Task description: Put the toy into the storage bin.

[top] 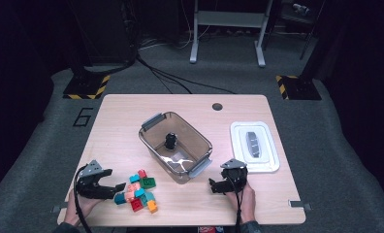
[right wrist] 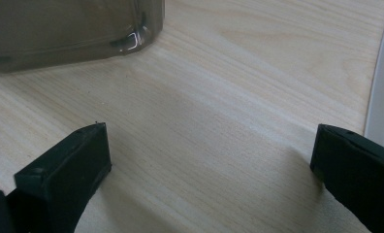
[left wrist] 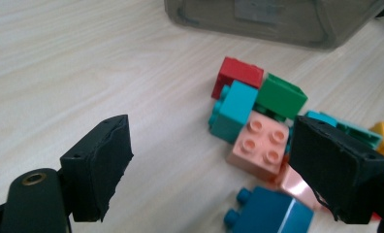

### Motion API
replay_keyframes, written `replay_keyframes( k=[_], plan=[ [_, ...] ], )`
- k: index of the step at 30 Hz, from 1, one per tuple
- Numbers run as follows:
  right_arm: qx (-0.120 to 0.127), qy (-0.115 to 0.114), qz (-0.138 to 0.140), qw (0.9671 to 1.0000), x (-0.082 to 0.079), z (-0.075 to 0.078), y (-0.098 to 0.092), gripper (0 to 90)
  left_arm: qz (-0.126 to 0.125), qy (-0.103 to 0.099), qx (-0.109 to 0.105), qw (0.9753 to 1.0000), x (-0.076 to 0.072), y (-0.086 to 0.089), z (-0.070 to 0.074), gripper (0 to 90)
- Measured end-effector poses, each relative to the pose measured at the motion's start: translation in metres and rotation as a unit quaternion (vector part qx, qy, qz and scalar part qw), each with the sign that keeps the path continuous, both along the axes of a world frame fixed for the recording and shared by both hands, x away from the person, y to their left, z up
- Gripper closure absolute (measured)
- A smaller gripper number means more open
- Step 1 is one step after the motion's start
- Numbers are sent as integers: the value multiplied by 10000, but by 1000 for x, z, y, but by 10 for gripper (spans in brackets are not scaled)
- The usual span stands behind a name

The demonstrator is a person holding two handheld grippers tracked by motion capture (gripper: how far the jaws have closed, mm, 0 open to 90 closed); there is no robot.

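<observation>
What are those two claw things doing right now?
Left gripper: jaws open, holding nothing, by the toy bricks.
Right gripper: jaws open, holding nothing, over the table.

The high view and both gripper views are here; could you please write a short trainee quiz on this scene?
1. True or false: the left gripper is shut on a block.
2. What lies right of the clear container: A) white lid, B) a cup?
3. Which block's studs face up beside the left gripper's jaw?

Key: 1 false, both grippers open, right gripper over bare table. 2 A. 3 The pink block.
</observation>
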State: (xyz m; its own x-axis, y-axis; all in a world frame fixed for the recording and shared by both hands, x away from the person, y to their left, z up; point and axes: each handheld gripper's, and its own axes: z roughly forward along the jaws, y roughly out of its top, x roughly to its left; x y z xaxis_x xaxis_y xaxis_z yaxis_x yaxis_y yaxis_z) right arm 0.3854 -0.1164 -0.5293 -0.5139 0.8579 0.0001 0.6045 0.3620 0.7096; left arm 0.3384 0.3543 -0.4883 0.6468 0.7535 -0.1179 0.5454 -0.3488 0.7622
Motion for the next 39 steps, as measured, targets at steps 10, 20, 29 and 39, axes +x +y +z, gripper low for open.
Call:
replay_keyframes(
  k=[10,20,29,39],
  plan=[
    [4,20,-2,10000,0,0,0,0,-143,121,16,9998,-22,6,-20,80],
    [5,18,-14,10000,0,0,0,0,-142,123,471,9987,-24,9,-31,179],
    [0,6,-7,10000,0,0,0,0,566,42,373,9977,-15,39,-27,181],
    [-1,0,-5,10000,0,0,0,0,338,-22,284,9990,-18,10,-22,225]
  ],
)
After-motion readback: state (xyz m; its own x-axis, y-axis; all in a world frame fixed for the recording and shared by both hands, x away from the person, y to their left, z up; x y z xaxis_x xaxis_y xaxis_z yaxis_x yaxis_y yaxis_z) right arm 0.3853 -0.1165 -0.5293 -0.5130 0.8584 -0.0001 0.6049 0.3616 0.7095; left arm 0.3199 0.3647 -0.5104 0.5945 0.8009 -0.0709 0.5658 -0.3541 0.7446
